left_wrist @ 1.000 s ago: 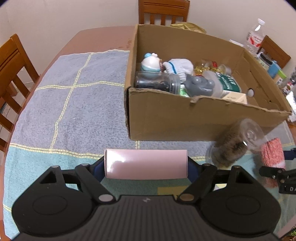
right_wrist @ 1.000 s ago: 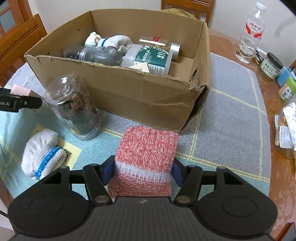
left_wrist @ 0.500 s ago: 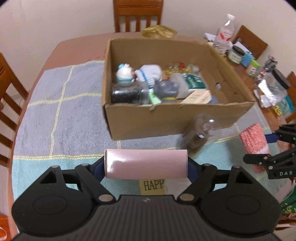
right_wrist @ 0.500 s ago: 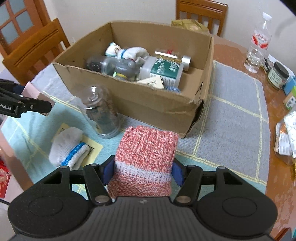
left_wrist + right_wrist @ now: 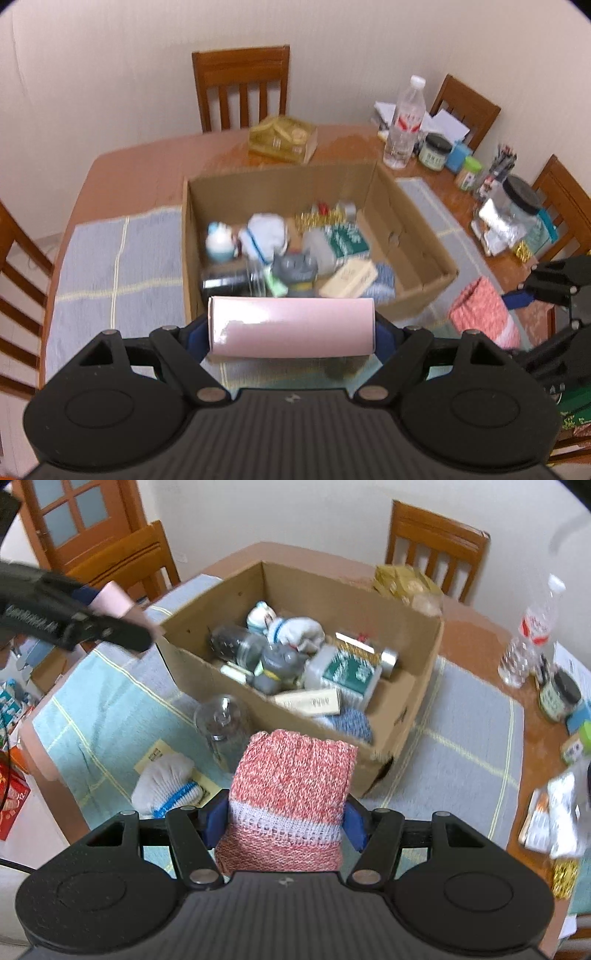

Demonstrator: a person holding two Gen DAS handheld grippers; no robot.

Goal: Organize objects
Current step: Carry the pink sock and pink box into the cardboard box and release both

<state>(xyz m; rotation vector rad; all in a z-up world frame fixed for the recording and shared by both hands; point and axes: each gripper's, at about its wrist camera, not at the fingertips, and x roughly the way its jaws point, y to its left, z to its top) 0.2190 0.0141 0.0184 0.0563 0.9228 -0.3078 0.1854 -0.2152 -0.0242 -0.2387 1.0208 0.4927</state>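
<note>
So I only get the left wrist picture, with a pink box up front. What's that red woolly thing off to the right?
Observer: A red and white knitted sock, clamped in the right gripper.
Operator: Anything on the cloth in front of the cardboard box? The pink box hides it for me.
Observer: A clear jar stands there, close to the cardboard box.
Operator: Only that?
Observer: No, a rolled white sock with a blue stripe lies on a yellow card beside the jar.
</note>
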